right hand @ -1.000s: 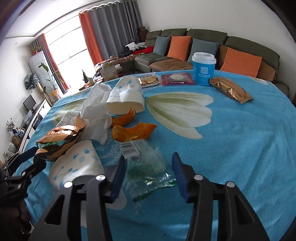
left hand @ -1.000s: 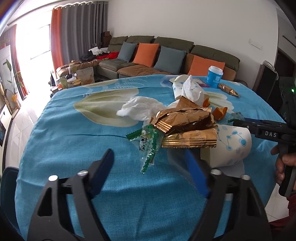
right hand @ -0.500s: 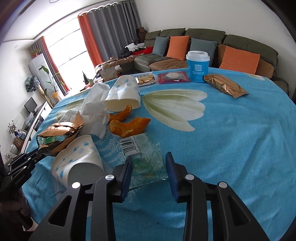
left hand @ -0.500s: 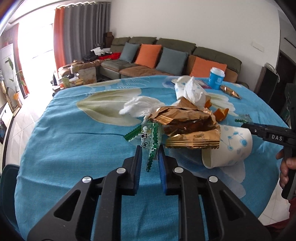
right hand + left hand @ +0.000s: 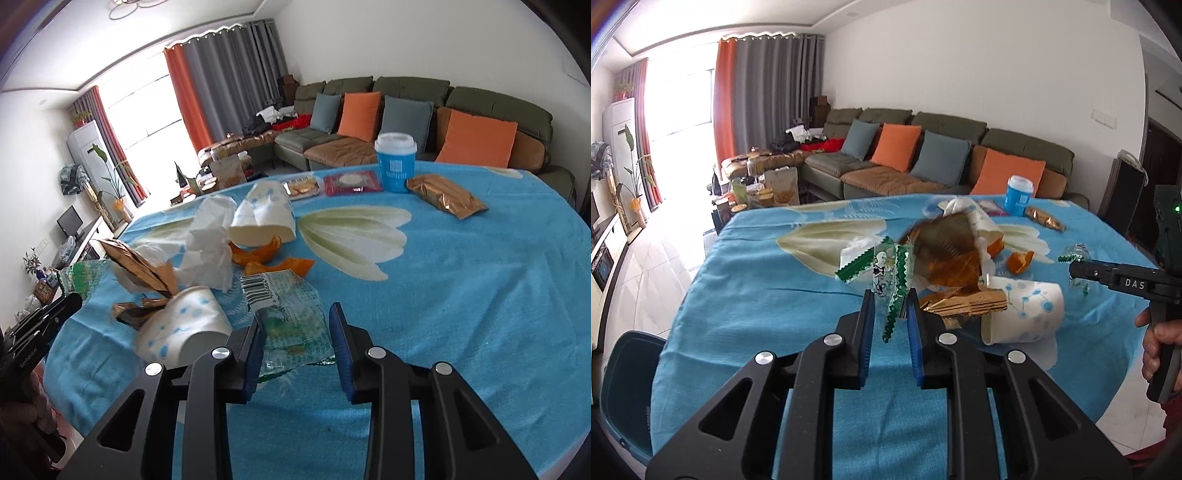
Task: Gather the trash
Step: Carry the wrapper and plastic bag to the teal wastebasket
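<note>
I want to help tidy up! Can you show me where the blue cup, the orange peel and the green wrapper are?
blue cup [image 5: 395,166], right wrist view, on its blue side below the lid.
orange peel [image 5: 286,264], right wrist view, middle of the nearer piece.
green wrapper [image 5: 890,273], left wrist view, clear printed middle above the left tongs.

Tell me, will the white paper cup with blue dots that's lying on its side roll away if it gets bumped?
Probably a little. The white paper cup with blue dots lies on its side, so it could roll, likely curving because it tapers. It looks light and thin, so a squeeze may crush it. The crumpled gold wrappers beside it and the soft blue tablecloth may stop it.
</note>
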`<state>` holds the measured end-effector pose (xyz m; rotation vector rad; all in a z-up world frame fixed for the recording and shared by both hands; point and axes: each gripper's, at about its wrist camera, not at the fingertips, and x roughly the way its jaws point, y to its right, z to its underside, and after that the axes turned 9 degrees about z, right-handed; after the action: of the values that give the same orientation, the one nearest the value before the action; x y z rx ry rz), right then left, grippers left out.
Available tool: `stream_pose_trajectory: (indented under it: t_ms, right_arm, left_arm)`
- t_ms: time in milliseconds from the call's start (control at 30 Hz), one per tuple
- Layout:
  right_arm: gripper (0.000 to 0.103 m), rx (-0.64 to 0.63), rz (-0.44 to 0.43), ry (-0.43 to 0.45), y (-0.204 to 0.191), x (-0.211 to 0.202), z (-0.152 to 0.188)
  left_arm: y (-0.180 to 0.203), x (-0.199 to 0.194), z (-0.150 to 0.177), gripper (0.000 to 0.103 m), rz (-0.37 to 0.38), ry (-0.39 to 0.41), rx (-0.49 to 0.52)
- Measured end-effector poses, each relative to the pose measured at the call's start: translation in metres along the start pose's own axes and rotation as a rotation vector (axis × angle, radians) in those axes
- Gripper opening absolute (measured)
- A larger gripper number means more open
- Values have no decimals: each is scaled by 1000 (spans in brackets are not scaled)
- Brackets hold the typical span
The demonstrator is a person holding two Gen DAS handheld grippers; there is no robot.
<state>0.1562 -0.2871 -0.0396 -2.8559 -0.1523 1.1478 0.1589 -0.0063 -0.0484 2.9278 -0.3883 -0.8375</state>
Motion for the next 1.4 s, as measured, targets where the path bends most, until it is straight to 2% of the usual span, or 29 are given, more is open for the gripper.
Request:
stream_pose_trajectory:
  t_ms: [433, 700, 1033, 1400]
  right_arm:
    - [32, -44, -69, 76, -28, -34, 0]
    - [32, -95, -153, 120, -62, -53, -4]
    - [32, -229, -309, 155, -137, -66, -13]
    - [32, -353, -467, 147, -215, -69, -10]
  left_arm:
    - [-3, -47, 4, 17, -18, 75, -8]
    - [-15, -79, 7, 17, -54, 124, -29]
    - [-46, -123, 16, 17, -156, 175, -81]
    - [-87, -176, 29, 17, -305, 221, -141]
